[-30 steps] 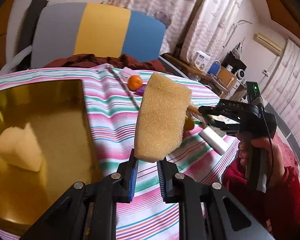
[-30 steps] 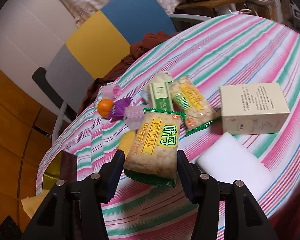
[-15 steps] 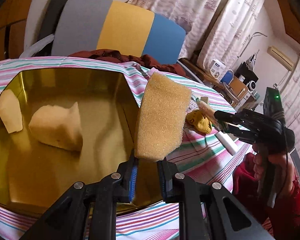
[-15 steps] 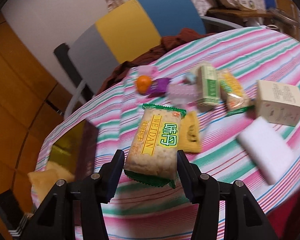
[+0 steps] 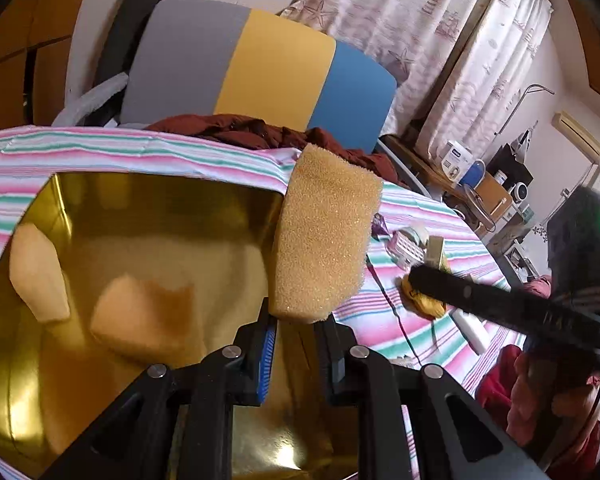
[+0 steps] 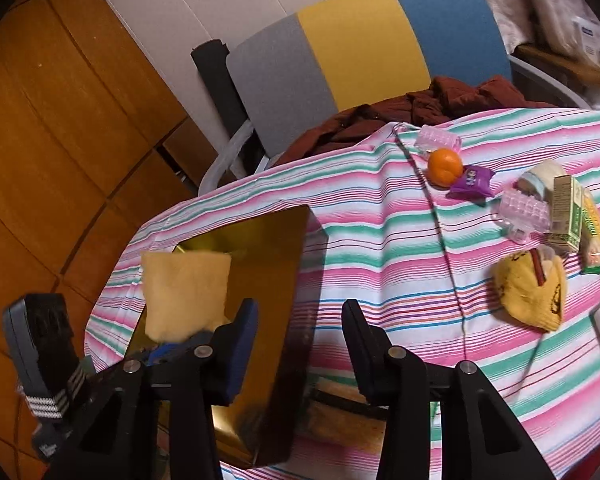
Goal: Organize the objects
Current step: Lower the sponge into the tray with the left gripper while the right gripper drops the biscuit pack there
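Left gripper [image 5: 296, 320]: clamped on the lower edge of the yellow sponge [image 5: 324, 236]. The sponge stands upright out of the jaws, leaning slightly toward 1 o'clock.

Position of the sponge: held in the air above the gold tin [image 5: 160, 200], over the tin's edge at the 3 o'clock side in the left wrist view. It is not touching the tin floor. Two pale sponge pieces already lie inside the tin: one [image 5: 38, 276] against the wall at 9 o'clock, the other [image 5: 148, 320] on the floor near the middle.

Right gripper [image 6: 300, 312]: jaws apart, and they have just been closing. Nothing sits between them, and the pads press on nothing. In its own view it hangs above the striped tabletop [image 6: 380, 220], just to the 3 o'clock side of the tin. The left gripper with the sponge shows at 9 o'clock.

Loose things on the tabletop, right wrist view, all toward 2–3 o'clock and well apart from the tin:
- an orange [image 6: 444, 165] touching a purple packet [image 6: 471, 181]
- two clear pink cases, one [image 6: 438, 140] just beyond the orange, one [image 6: 524, 210] beside a green-and-cream carton [image 6: 566, 214]
- a crumpled yellow cloth item [image 6: 528, 296] at 3 o'clock; cannot tell what it is

At 12 o'clock, behind the tabletop: a grey, yellow and blue chair [image 6: 360, 40] with a dark red garment [image 6: 420, 108] on its seat.
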`<state>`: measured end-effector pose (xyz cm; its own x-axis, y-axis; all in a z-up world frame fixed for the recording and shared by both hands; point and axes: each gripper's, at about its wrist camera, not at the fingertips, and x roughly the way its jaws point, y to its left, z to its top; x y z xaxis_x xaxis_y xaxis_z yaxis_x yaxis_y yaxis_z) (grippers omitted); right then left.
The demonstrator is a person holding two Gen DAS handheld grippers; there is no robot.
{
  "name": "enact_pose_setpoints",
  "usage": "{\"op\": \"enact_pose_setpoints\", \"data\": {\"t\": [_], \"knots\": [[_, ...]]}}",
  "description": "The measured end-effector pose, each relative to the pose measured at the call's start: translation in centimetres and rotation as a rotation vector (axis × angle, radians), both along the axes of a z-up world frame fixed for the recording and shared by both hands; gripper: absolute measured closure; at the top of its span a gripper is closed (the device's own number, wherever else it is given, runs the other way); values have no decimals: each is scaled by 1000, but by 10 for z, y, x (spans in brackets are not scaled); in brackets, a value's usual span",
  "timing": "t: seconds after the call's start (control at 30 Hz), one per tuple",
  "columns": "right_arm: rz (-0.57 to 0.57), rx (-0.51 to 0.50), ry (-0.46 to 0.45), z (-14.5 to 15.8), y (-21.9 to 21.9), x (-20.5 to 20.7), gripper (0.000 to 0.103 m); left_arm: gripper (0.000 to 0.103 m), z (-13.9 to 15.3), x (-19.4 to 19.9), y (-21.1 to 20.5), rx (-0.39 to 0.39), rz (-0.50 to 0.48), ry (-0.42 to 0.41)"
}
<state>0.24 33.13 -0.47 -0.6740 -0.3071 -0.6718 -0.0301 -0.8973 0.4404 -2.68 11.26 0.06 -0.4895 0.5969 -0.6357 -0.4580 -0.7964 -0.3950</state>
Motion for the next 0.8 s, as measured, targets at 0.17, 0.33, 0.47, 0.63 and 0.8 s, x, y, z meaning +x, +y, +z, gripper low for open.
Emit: {"op": "enact_pose_setpoints", "data": {"t": [0.17, 0.33, 0.47, 0.63, 0.8], "knots": [[28, 105, -90, -24, 5, 12, 18, 85, 0, 4, -6, 26, -3, -4], [217, 294, -167, -48, 1, 29, 18, 85, -1, 8, -4, 50, -5, -20], [430, 569, -118, -60, -28, 34, 14, 85, 1, 9, -1, 49, -7, -23], [583, 604, -132, -83, -40, 14, 16, 85, 7, 12, 3, 28, -14, -6], [558, 469, -156, -87, -23, 4, 41, 85, 9, 10, -1, 12, -2, -1]]}}
